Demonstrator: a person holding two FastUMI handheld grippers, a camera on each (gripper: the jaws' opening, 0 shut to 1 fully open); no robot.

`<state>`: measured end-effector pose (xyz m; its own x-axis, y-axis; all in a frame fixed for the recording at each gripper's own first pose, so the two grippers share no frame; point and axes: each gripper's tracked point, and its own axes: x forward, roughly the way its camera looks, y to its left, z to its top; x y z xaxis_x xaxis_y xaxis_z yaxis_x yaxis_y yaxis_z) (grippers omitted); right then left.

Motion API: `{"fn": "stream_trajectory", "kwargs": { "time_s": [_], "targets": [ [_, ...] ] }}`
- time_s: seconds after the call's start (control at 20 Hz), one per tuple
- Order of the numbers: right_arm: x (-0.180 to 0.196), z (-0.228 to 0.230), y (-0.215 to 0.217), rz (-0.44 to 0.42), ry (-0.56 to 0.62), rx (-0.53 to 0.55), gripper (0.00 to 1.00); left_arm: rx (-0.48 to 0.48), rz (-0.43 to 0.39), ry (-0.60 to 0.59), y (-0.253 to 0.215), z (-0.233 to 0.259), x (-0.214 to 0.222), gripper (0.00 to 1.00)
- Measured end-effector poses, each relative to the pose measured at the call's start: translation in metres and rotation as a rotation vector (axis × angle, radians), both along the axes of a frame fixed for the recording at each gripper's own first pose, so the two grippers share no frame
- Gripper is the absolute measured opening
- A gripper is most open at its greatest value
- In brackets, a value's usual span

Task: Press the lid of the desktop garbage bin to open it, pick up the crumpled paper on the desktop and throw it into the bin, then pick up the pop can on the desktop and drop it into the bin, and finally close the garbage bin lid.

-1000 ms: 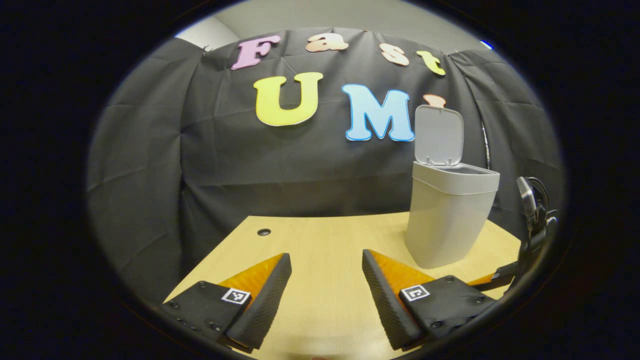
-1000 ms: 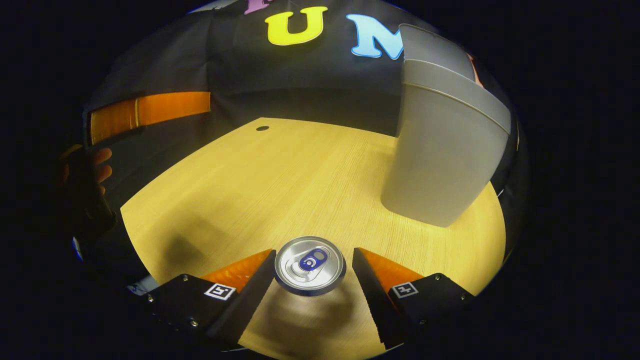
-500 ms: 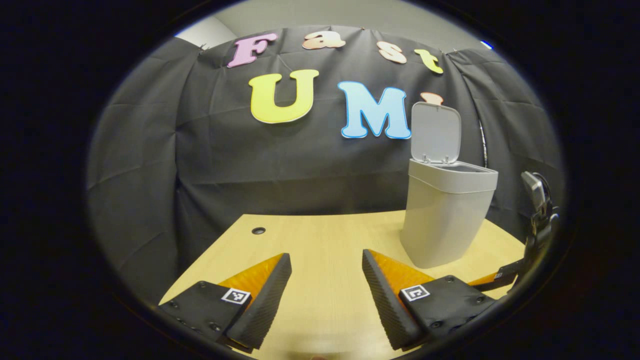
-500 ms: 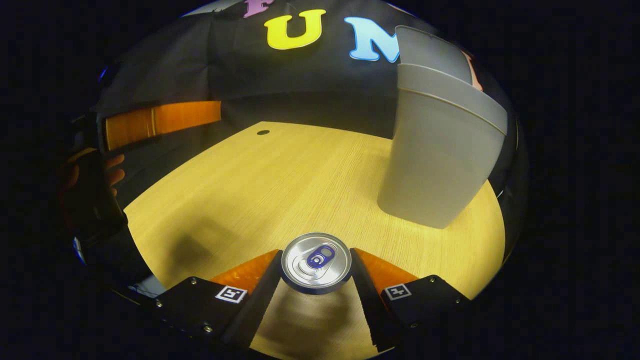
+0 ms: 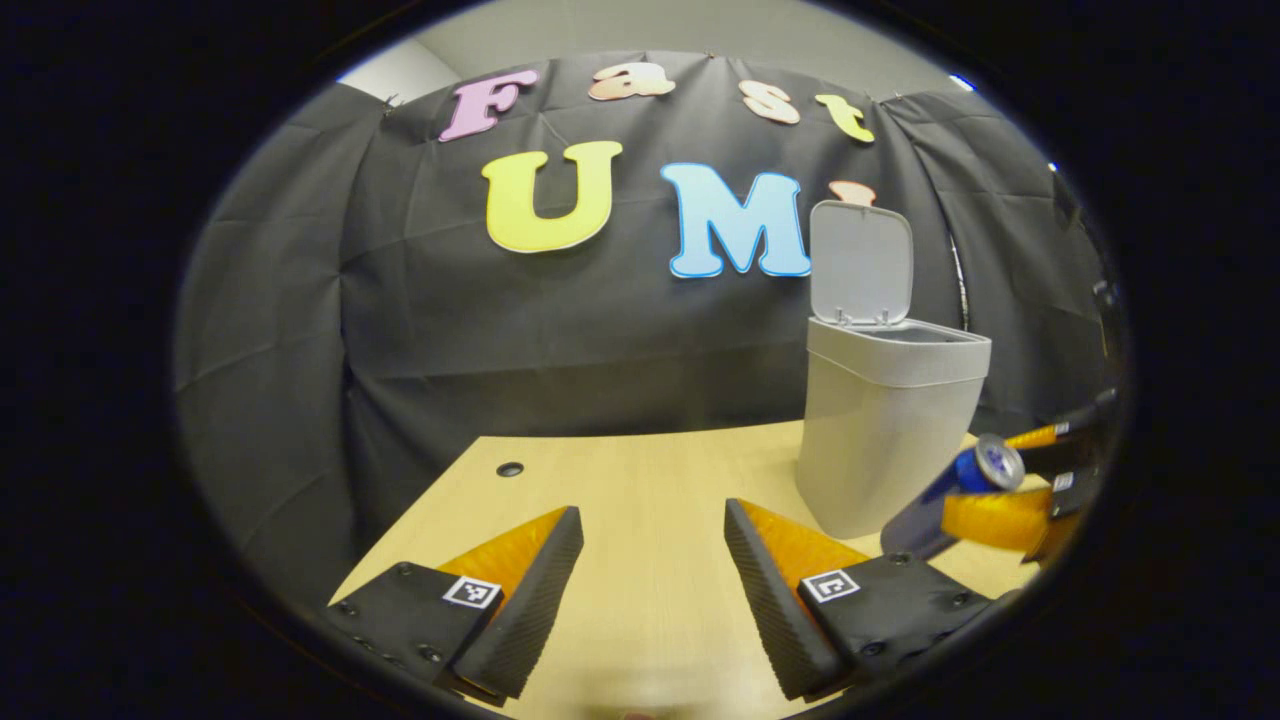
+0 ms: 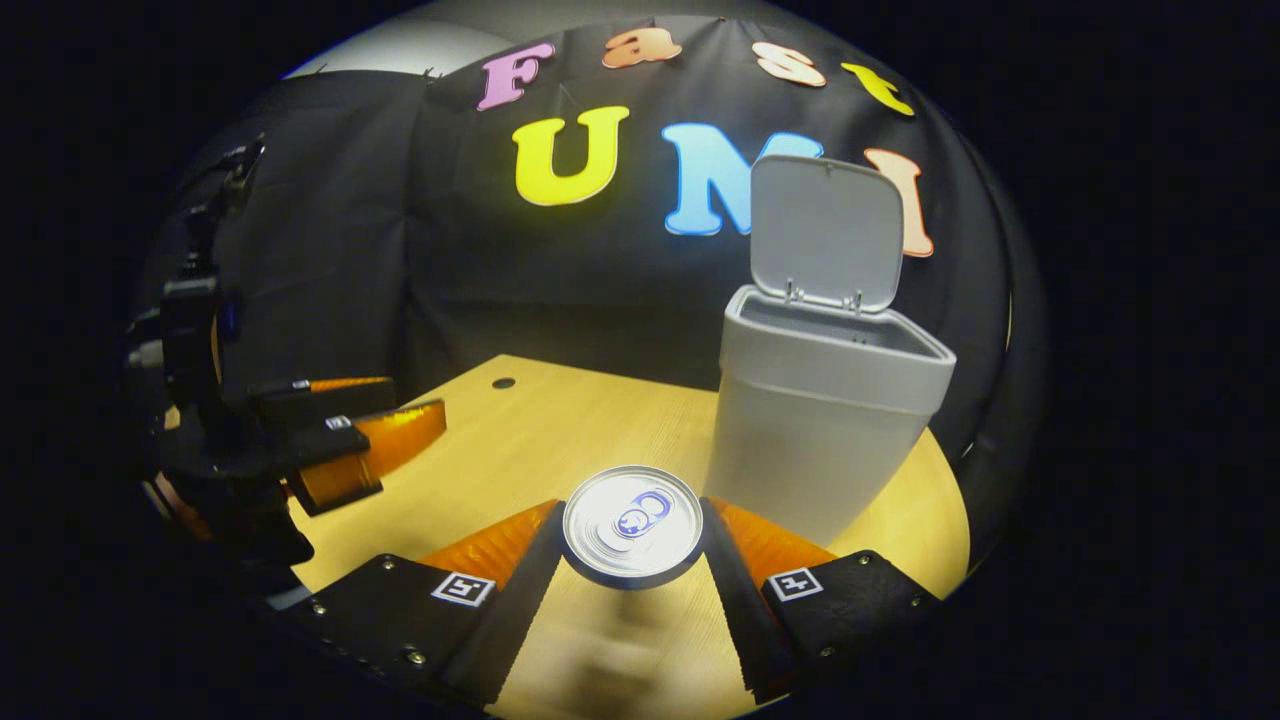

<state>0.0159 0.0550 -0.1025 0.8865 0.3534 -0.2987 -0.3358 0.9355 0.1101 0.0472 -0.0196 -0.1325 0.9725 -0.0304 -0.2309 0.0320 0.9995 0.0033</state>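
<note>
1. In the right gripper view, the right gripper (image 6: 632,560) has its jaws clamped on the pop can (image 6: 632,522), one finger pressing each side, the can's silver top facing the camera.
2. The left gripper view shows that can (image 5: 950,492) tilted and held above the desk (image 5: 640,480), near the bin's base.
3. The left gripper (image 5: 652,570) hangs low over the bare wooden desk with its jaws wide apart, nothing between them.
4. Farther off, the garbage bin (image 6: 820,410) stands upright on the desk, its lid (image 6: 828,232) raised and tipped back.
5. A small dark hole (image 5: 509,469) sits near the desk's far edge, in front of the black cloth wall (image 5: 420,330).
</note>
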Motion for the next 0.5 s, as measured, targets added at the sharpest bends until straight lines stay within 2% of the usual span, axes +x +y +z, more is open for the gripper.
{"fn": "stream_trajectory", "kwargs": {
  "time_s": [0.25,0.3,0.5],
  "targets": [
    [0.024,0.051,-0.024,-0.066,-0.126,0.047,0.84,0.006,-0.018,-0.005,-0.01,0.005,0.004,0.94],
    [0.028,0.056,-0.028,-0.073,-0.14,0.056,0.84,0.005,-0.02,-0.009,-0.011,0.007,0.004,0.88],
    [0.041,0.08,-0.039,-0.095,-0.203,0.11,0.84,-0.001,-0.018,-0.009,-0.014,0.008,0.002,0.94]
  ]
}}
